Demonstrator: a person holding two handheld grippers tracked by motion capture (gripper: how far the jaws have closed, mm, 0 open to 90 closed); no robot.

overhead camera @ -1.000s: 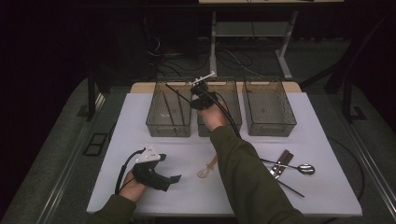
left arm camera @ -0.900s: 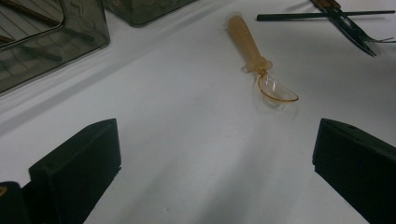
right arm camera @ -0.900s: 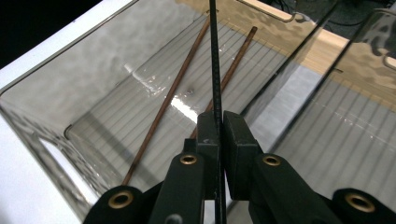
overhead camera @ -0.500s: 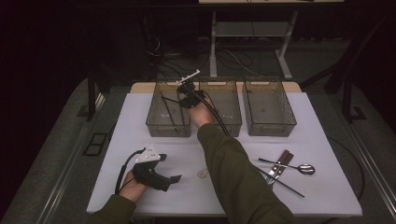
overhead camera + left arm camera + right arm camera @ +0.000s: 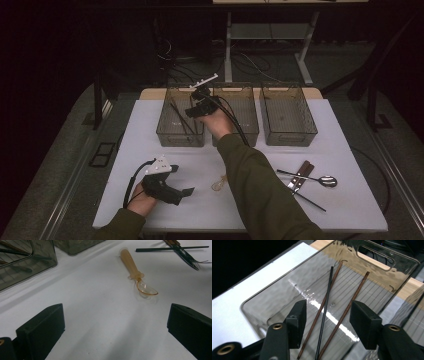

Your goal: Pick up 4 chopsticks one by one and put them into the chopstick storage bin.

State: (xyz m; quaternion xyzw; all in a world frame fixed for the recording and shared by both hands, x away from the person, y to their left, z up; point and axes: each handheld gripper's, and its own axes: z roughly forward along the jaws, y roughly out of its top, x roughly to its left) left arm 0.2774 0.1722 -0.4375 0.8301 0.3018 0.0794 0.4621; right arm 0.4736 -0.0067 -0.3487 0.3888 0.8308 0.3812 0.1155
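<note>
Right gripper (image 5: 192,111) slid over from the middle bin to the left bin (image 5: 172,134), jaws just opened, chopsticks (image 5: 325,312) released inside; left gripper (image 5: 186,191) empty, jaws wide.

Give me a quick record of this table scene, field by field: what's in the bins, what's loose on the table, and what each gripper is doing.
left bin: three chopsticks, two brown, one black
middle bin: contents hidden by the arm
right bin: looks empty
loose on table: amber spoon; metal spoon, fork, black chopstick
right hand-held gripper: over the left bin, jaws have just been opening, apart, chopsticks lie loose below them
left hand-held gripper: open, low over bare table, pointing at the amber spoon
</note>
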